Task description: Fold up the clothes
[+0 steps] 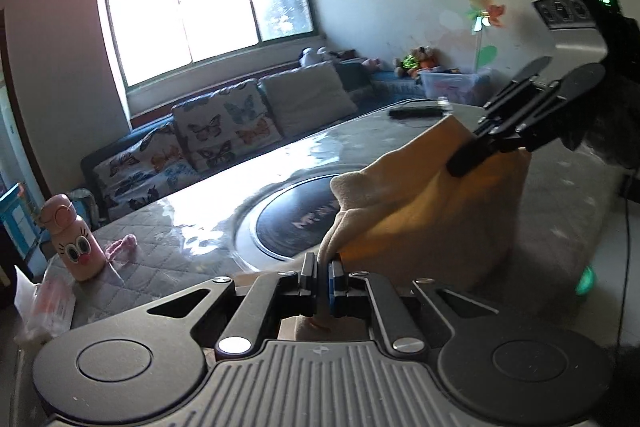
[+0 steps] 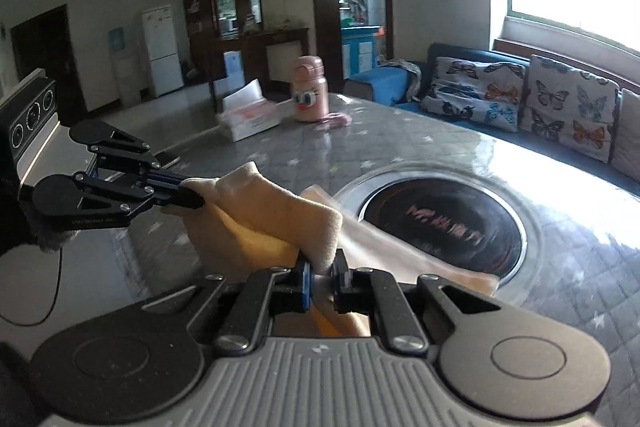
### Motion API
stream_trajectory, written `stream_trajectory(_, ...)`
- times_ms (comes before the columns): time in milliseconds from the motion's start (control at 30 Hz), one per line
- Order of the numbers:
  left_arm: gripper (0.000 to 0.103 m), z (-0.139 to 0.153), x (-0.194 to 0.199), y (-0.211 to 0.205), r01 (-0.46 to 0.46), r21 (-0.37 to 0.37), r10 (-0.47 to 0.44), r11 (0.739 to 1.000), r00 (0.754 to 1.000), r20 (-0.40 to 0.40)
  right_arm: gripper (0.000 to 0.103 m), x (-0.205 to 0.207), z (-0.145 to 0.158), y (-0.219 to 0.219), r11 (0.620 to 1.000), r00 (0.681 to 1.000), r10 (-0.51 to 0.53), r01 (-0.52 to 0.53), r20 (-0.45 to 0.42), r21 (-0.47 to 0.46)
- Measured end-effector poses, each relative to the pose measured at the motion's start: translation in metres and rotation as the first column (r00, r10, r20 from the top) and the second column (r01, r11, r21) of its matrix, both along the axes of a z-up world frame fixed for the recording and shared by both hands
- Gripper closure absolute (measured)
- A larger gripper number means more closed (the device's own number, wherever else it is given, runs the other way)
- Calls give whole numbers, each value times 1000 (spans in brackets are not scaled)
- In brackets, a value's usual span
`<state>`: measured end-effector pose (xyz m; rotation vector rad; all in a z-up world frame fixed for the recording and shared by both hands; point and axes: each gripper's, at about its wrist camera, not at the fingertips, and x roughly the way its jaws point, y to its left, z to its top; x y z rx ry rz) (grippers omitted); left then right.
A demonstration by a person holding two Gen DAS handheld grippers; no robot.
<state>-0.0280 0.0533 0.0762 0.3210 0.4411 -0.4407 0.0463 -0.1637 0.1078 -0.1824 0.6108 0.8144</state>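
Observation:
A beige fleece garment (image 1: pixel 432 211) is held up between both grippers above the grey quilted table (image 1: pixel 168 251). My left gripper (image 1: pixel 323 277) is shut on one edge of it. My right gripper (image 2: pixel 324 277) is shut on another edge of the same garment (image 2: pixel 260 215). In the left wrist view the right gripper (image 1: pixel 464 163) pinches the cloth's top at the right. In the right wrist view the left gripper (image 2: pixel 192 197) pinches it at the left. Part of the cloth drapes down onto the table.
A round black hotplate (image 1: pixel 296 223) is set in the table's middle and also shows in the right wrist view (image 2: pixel 440 223). A pink cartoon bottle (image 1: pixel 74 239), a pink scrap (image 1: pixel 120 247) and a tissue box (image 2: pixel 248 115) stand at one end. A butterfly-cushioned sofa (image 2: pixel 520 95) runs along the window.

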Motion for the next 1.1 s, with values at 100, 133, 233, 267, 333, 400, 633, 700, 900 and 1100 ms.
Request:
stream_trajectory(100, 98, -8, 38, -3, -23, 19, 23, 1000, 1000, -13, 94, 33, -7, 7, 999, 1000, -29, 28, -9, -15)
stream_trajectory(133, 97, -12, 51, -4, -32, 21, 32, 999, 999, -26, 94, 46, -12, 9, 999, 999, -43, 43, -24, -18)
stream_trajectory(233, 97, -27, 90, -8, -68, 40, 70, 997, 995, -68, 94, 80, -30, 16, 996, 994, -86, 84, -63, -31)
stream_trajectory(267, 97, -33, 100, -9, -76, 47, 80, 996, 994, -81, 94, 90, -37, 19, 995, 992, -100, 98, -76, -36)
stream_trajectory(333, 97, -47, 118, -11, -103, 61, 110, 993, 988, -113, 94, 110, -52, 23, 991, 986, -132, 128, -101, -46)
stream_trajectory(400, 97, -62, 131, -14, -124, 76, 134, 989, 981, -143, 93, 120, -66, 26, 987, 980, -160, 155, -118, -49)
stream_trajectory(633, 91, -78, 145, -10, -174, 70, 183, 982, 968, -171, 80, 134, -100, 20, 962, 950, -273, 270, -149, -43)
stream_trajectory(700, 89, -77, 144, -9, -181, 69, 190, 981, 967, -168, 80, 131, -97, 10, 953, 942, -301, 301, -151, -23)
stream_trajectory(900, 87, -73, 151, -6, -212, 64, 220, 975, 963, -157, 80, 103, -81, -11, 948, 942, -316, 311, -109, -65)
stream_trajectory(1100, 87, -59, 152, 0, -281, 32, 283, 959, 948, -146, 81, 89, -90, -22, 944, 932, -330, 326, -151, -53)
